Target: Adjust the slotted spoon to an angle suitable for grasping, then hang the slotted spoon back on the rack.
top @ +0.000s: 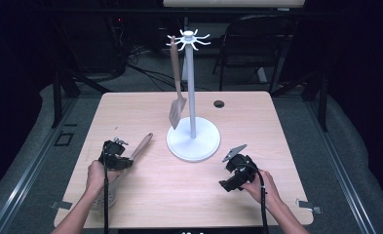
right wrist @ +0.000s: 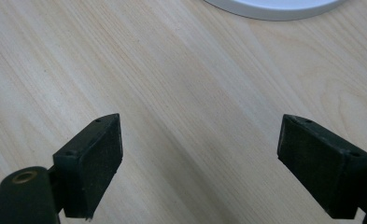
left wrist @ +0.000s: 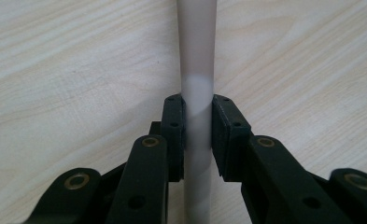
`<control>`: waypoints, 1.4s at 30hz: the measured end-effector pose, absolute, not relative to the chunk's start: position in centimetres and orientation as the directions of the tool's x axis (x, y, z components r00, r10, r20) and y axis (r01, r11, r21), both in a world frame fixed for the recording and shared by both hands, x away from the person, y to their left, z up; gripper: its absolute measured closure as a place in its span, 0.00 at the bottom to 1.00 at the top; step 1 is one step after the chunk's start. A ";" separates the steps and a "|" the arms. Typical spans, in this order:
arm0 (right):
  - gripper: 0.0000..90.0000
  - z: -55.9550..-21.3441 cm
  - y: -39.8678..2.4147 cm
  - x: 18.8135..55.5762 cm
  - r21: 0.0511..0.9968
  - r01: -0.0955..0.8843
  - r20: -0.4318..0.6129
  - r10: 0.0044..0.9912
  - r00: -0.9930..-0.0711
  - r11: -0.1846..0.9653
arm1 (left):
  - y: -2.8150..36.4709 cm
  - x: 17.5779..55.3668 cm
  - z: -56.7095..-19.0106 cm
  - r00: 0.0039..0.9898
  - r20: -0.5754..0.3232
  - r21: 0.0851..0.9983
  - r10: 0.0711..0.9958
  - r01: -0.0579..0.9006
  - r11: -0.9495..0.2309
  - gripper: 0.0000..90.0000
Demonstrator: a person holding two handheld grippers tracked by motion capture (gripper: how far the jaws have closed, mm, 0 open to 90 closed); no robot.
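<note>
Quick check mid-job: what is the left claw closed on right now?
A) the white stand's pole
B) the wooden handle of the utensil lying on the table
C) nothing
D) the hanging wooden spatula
B: the left claw pinches the lying utensil's pale wooden handle, with the light wooden table beneath.

The wooden table (top: 179, 195) carries a white utensil stand (top: 193, 139) at its centre: a round base, an upright pole and a crown of hooks (top: 189, 39) at the top. A slotted spatula (top: 177, 105) with a wooden handle hangs from a hook at 9 o'clock of the pole, its blade just above the base. A cable grommet (top: 219, 104) sits at 1 o'clock of the base. A dark folding chair (top: 255, 44) stands behind the table, at 1 o'clock.
</note>
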State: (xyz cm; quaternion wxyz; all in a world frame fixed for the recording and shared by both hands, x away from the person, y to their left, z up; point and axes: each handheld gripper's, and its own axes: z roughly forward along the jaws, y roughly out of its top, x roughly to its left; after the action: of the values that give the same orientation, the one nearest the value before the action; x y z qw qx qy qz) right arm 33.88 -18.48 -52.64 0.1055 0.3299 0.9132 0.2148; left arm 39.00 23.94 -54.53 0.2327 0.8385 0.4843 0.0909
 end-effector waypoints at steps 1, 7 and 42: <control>0.15 -52.7 -18.5 33.9 0.460 0.558 -0.052 0.649 -0.759 0.691 | 24.1 38.9 -54.4 0.514 -0.075 0.484 0.854 0.768 -0.419 0.85; 0.15 -52.7 -18.7 33.9 0.461 0.559 -0.056 0.651 -0.757 0.689 | 24.6 38.3 -53.9 0.509 -0.080 0.529 0.857 0.751 -0.396 0.85; 0.15 -53.1 -18.3 34.0 0.452 0.563 -0.050 0.650 -0.758 0.692 | 25.5 34.6 -49.8 0.506 -0.045 0.795 0.861 0.540 -0.277 0.85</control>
State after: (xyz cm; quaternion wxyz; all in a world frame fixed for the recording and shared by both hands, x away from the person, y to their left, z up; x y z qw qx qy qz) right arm 34.05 -18.30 -53.08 0.1036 0.3318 0.9139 0.2100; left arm 34.63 25.46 -49.76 0.3950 0.7727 0.4535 0.2030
